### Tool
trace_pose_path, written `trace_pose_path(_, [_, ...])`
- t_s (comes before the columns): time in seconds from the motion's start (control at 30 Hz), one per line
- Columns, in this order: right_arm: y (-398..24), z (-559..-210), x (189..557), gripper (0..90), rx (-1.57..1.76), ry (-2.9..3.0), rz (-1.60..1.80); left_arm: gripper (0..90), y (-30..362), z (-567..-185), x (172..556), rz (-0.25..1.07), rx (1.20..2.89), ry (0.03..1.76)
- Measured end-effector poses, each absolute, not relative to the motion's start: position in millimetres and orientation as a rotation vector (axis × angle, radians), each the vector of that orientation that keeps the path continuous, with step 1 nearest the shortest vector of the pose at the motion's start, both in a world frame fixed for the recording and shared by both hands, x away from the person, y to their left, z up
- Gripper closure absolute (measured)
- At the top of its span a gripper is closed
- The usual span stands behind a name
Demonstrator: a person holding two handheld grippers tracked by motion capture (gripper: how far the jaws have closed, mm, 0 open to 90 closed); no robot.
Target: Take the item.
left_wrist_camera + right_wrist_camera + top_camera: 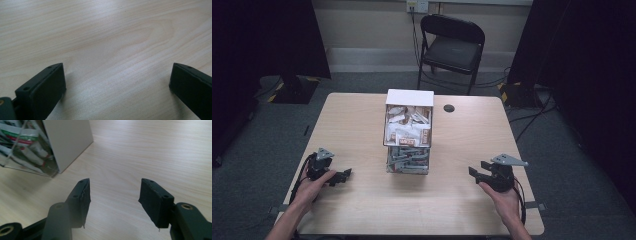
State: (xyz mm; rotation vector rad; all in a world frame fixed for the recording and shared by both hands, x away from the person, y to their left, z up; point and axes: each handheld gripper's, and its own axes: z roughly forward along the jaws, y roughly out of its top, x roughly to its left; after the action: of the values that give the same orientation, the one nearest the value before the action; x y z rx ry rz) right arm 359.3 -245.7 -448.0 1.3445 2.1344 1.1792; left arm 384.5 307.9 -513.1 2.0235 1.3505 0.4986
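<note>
On the pale wood-grain surface (362,120) sits a tall two-tier box (409,131) dead centre — white opaque panels up top with brown-and-white packets stuffed in, clear plastic lower tier holding slim tubes. Left tongs (343,175) rest low on the surface near its left edge, blocky matte-black jaws spread wide with just bare wood between them. Right tongs (476,174) hang over the right side, well apart from the box, jaws partway apart and gripping nothing — pads look a bit frayed at the edges. A black folding chair (452,47) stands behind on grey carpet.
</note>
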Motion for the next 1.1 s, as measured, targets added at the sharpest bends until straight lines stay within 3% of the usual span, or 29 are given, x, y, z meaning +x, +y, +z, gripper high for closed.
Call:
trace_pose_path(0.33, [-230.5, -434.5, 352.2, 48.4, 1.272, 2.178, 1.241, 0.0, 308.0, -513.1, 384.5, 0.499, 2.024, 1.35])
trace_pose_path(1.1, [-184.0, -421.9, 340.9, 52.7, 1.08, 2.335, 1.339, 0.1, 307.9, -513.1, 384.5, 0.499, 2.024, 1.351])
